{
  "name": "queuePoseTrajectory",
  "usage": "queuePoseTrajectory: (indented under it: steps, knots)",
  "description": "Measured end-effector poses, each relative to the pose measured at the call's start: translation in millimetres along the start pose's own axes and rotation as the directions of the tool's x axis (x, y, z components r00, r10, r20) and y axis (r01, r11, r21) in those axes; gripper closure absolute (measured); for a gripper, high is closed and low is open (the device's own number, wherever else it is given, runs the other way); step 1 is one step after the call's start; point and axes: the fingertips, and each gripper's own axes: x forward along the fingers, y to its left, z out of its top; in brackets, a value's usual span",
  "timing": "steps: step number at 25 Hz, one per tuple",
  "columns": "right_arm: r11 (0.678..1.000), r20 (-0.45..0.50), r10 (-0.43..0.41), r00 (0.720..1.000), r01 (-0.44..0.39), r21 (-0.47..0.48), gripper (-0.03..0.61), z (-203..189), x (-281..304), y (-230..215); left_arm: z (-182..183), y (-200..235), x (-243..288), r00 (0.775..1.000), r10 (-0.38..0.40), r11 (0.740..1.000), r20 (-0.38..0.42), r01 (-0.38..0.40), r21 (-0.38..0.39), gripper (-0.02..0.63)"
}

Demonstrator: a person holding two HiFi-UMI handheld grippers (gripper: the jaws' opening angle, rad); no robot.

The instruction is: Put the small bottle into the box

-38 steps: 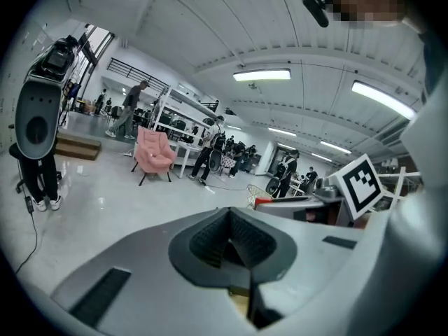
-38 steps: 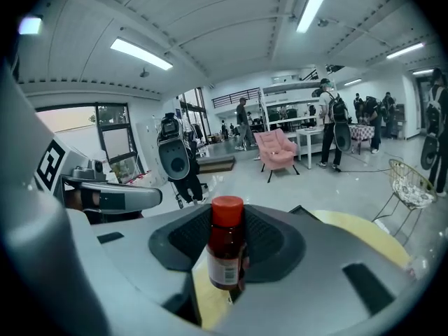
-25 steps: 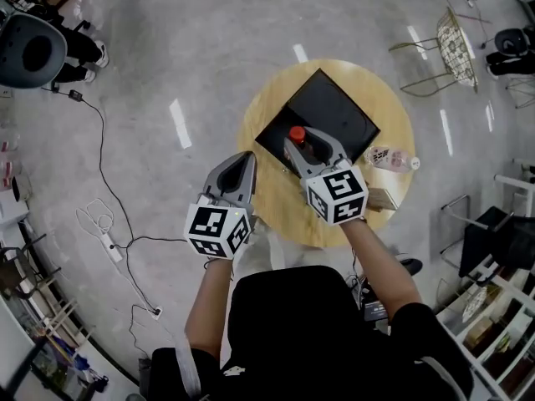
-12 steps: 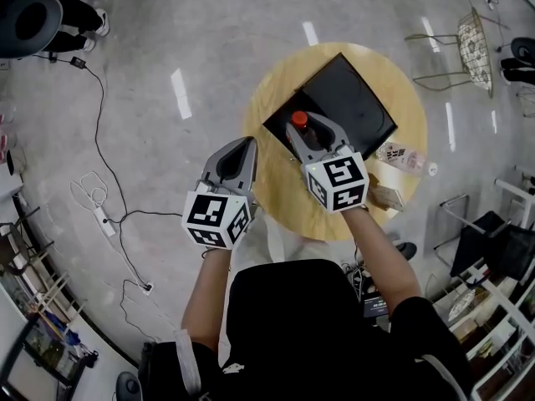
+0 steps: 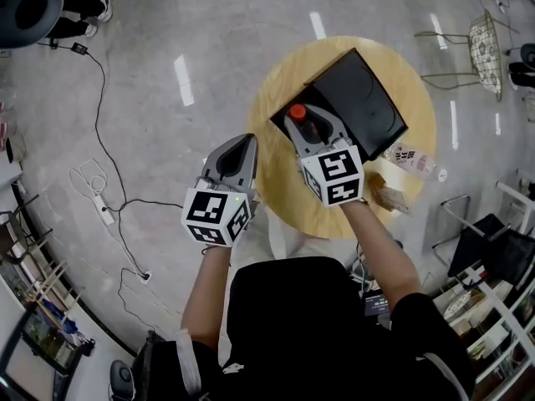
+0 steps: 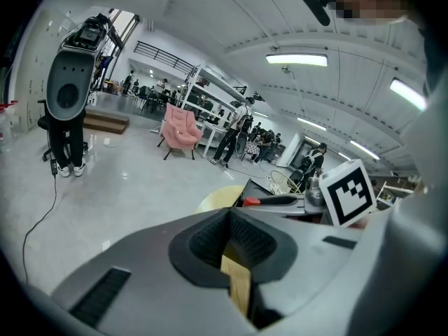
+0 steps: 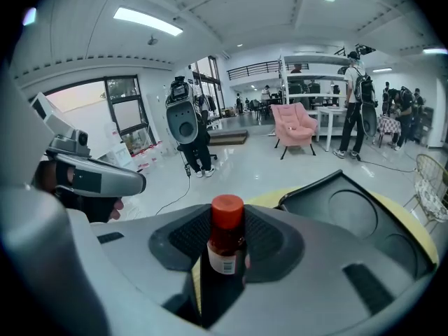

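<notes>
We gripped small bottle point(image 7: 225, 240) upright between right gripper point(image 5: 309, 129) fingers, red cap above pads. Black box point(image 5: 368, 98) lay just beyond those fingertips, round hollows showing. Left gripper point(image 5: 244, 145) fingers together, holding nothing.

open lab-like work hall: polished floor point(image 5: 209, 40), white shelving point(image 6: 210, 89), pink armchair point(image 7: 294, 121), trailing cables point(image 5: 105, 140)

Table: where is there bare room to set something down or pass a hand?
The black box looks bare inside. The table is bare on its near-left arc, between box and left gripper. The right edge is crowded: a clear bottle lies there beside a flat tan item.
</notes>
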Motion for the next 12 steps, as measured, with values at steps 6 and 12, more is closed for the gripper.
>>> queuePoseTrajectory:
  steps: [6,12]
  knots:
    - [1.000,-0.012,0.005,1.000,-0.005,-0.004,0.448,-5.7,5.7,2.0,-2.4,4.7,2.5,1.000,0.007,1.000,-0.001,-0.007,-0.007,0.603]
    - [1.000,-0.022,0.004,1.000,-0.004,-0.001,0.448,-14.5,6.8,1.5,-6.6,7.4,4.1,1.000,0.010,1.000,-0.006,-0.010,-0.014,0.603]
